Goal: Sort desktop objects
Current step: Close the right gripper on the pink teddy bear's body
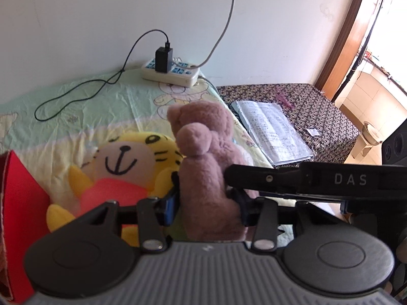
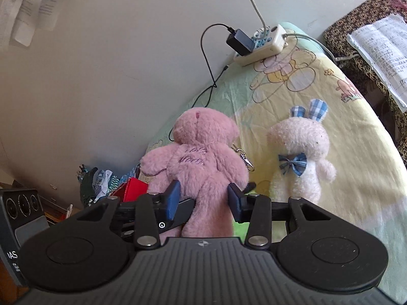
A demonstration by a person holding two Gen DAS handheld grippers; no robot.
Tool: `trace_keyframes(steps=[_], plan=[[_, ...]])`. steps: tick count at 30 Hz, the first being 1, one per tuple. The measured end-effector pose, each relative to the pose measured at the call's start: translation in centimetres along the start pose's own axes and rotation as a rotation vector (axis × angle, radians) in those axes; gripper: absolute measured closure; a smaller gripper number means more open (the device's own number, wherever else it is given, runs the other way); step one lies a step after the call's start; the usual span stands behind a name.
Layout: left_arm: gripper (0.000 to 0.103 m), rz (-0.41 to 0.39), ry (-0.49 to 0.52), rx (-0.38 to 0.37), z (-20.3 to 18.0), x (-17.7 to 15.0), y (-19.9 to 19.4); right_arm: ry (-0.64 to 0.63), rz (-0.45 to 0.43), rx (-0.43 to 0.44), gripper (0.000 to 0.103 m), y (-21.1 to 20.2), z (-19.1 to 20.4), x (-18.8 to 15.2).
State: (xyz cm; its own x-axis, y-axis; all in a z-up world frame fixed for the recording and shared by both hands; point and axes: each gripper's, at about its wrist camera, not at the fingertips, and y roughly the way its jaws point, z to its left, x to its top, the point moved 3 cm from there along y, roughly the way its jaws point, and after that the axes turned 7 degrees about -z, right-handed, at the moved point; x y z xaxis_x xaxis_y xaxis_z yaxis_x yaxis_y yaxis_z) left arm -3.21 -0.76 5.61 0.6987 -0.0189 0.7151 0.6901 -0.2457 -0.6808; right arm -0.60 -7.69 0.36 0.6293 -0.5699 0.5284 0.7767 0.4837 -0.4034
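Both grippers are grasping 1 pink teddy bear (image 2: 201, 157) above the cartoon-print bench (image 2: 356, 152).

The left gripper (image 1: 207, 203) is clenching its fingers on the bear's lower body, and the right gripper (image 2: 203, 200) is pinching a leg in the same way. A yellow tiger plush (image 1: 122, 167) is lying just left of the bear beside a red box (image 1: 20, 203). A white bunny plush (image 2: 302, 157) is lying near the bear's right. A power strip (image 1: 170, 72) is sitting by the wall.

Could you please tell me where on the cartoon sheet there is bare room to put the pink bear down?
Free: the sheet between the black cable and the tiger plush. Crowded: around the pink bear, beside the white rabbit and red box.
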Motion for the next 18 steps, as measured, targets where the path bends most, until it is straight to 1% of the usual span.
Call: trace_keyframes(steps=[2, 4, 6, 8, 9, 10, 12, 13, 14, 16, 18], plan=[[0.056, -0.032, 0.013, 0.007, 0.7, 0.1, -0.7, -0.010, -0.002, 0.018, 0.059, 0.2, 0.8, -0.2], [0.056, -0.026, -0.011, 0.000, 2.0, -0.4, -0.8, 0.008, 0.011, 0.027, 0.059, 0.9, 1.1, -0.6], [0.055, -0.002, -0.044, -0.011, 3.5, -1.3, -0.3, 0.017, 0.028, 0.010, 0.059, 1.8, 1.3, -1.5], [0.053, 0.047, -0.098, -0.044, 5.0, -2.5, 0.4, 0.008, 0.037, -0.027, 0.058, 2.6, 1.2, -2.7], [0.053, 0.060, -0.108, -0.050, 5.3, -3.1, 0.6, 0.005, 0.042, -0.048, 0.058, 2.8, 1.1, -3.4], [0.053, 0.065, -0.104, -0.054, 5.4, -3.5, 0.7, 0.000, 0.044, -0.062, 0.058, 2.8, 1.1, -4.1], [0.044, 0.057, -0.077, -0.056, 5.3, -4.3, 0.9, -0.013, 0.043, -0.085, 0.057, 2.8, 1.0, -4.9], [0.036, 0.056, -0.048, -0.038, 5.0, -4.9, 0.9, -0.018, 0.045, -0.093, 0.055, 2.7, 0.9, -5.1], [0.033, 0.058, -0.031, -0.030, 4.8, -5.0, 1.0, -0.023, 0.049, -0.097, 0.054, 2.8, 0.8, -5.2], [0.033, 0.050, -0.017, -0.045, 4.4, -5.0, 0.9, -0.022, 0.052, -0.109, 0.053, 2.9, 0.6, -5.3], [0.033, 0.039, 0.006, -0.047, 4.1, -4.9, 0.5, -0.020, 0.038, -0.123, 0.053, 2.7, 0.4, -5.3]])
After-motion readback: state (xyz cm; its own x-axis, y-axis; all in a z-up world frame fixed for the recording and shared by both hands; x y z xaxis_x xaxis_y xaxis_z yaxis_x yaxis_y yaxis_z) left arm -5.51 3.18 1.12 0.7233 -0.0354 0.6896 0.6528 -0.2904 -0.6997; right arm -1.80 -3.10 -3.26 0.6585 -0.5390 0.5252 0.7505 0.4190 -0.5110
